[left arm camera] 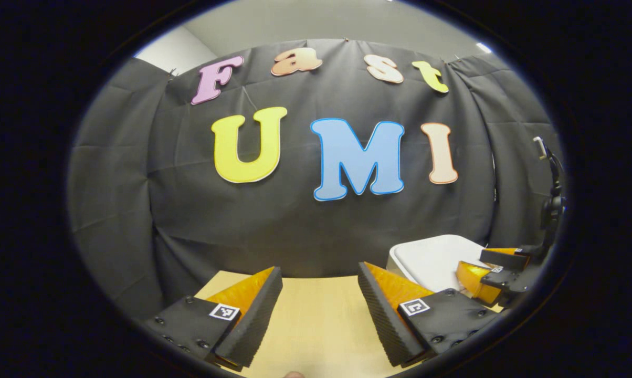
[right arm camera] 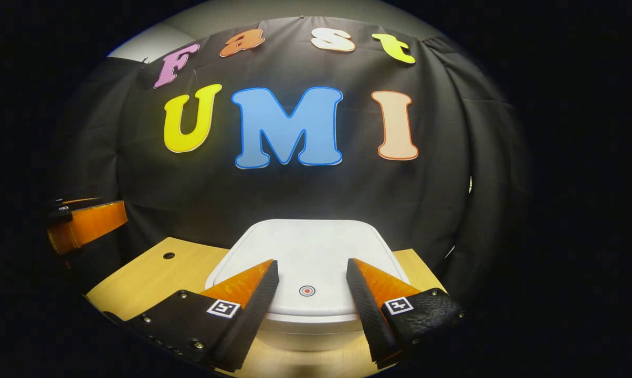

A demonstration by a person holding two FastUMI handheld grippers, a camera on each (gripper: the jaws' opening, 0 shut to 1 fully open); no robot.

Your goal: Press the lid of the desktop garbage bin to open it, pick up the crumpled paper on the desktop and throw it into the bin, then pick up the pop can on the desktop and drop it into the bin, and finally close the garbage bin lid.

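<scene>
In the right gripper view, the right gripper hovers with its fingers spread apart and empty, just over the near edge of the white garbage bin, whose lid lies closed with a small round button between the fingertips. In the left gripper view, the left gripper is likewise released above the bare wooden worktop, the bin standing to its right.

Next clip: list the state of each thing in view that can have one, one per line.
Bin lid: shut, flat on the bin.
Left gripper: open, empty, above the table.
Right gripper: open, empty, fingers either side of the lid's round button, not pressing it.
</scene>
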